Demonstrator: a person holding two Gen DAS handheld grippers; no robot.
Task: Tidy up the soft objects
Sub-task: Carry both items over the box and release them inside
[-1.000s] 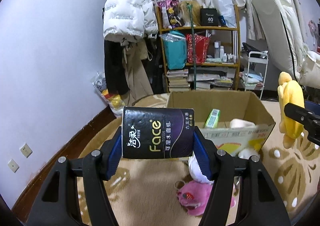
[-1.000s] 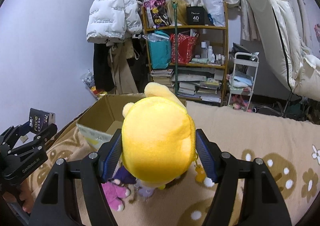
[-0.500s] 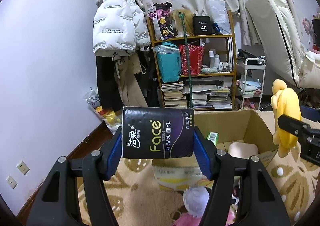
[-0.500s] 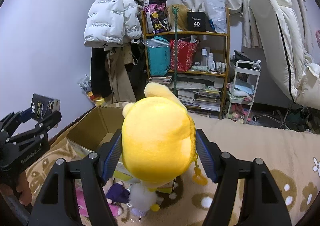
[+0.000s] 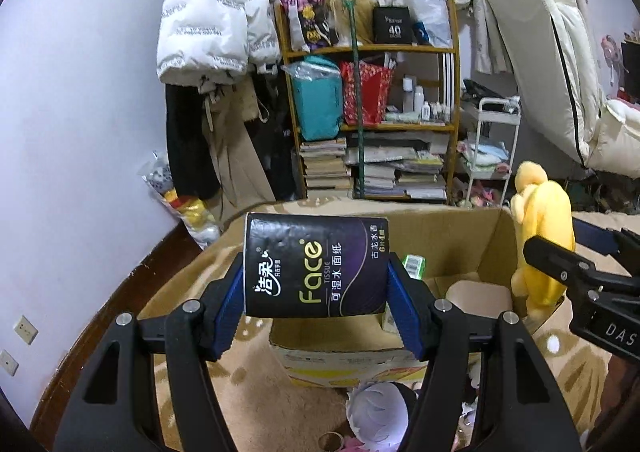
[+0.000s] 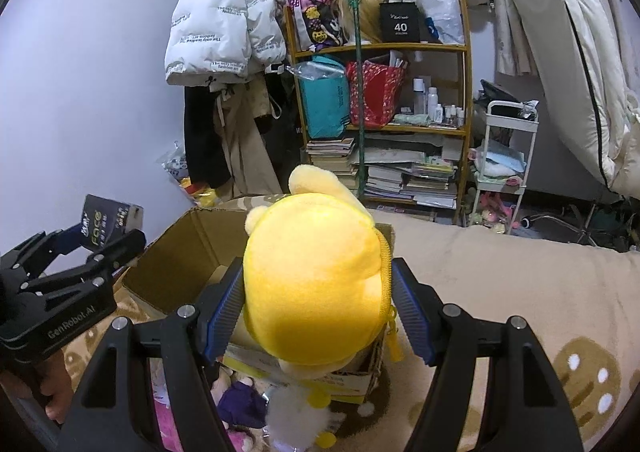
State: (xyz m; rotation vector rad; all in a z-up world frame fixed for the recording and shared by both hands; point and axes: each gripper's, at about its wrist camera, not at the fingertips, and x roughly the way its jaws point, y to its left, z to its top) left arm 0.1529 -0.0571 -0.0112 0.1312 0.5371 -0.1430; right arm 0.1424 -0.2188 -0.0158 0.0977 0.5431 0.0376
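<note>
Left wrist view: left gripper [image 5: 316,292] pinches a black tissue pack [image 5: 314,266], right gripper [image 6: 318,302] a yellow plush toy [image 6: 316,284], neither yet inside the open brown cardboard box [image 5: 452,240].

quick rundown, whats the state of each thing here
left hand-held gripper: shut on tissue pack
tissue pack: held above the box's near edge
right hand-held gripper: shut on yellow plush
yellow plush: held over the box
cardboard box: open, a few items inside

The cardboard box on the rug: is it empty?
No. A green packet and other items lie inside the cardboard box.
</note>
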